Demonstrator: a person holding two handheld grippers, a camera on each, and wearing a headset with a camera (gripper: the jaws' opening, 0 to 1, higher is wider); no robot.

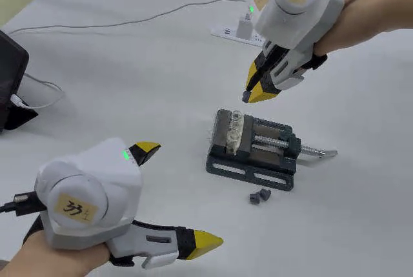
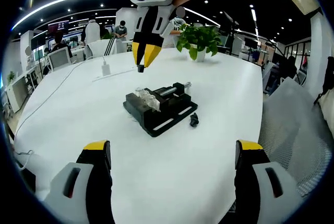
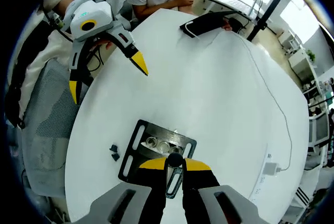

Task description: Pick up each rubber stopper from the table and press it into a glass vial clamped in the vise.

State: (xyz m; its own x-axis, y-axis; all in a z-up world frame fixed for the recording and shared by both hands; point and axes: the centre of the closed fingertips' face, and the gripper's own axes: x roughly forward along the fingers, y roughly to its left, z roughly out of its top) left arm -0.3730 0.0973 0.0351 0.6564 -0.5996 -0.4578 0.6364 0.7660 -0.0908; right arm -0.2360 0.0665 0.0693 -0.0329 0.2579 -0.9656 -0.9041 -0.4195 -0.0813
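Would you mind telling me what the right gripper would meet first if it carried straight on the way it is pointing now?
Most likely the glass vials clamped in the vise. The right gripper, jaws shut on a rubber stopper, points down at them. I cannot tell exactly which vial, as depth is unclear.

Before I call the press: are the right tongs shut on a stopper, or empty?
Shut: the right tongs pinch a dark stopper between their yellow tips.
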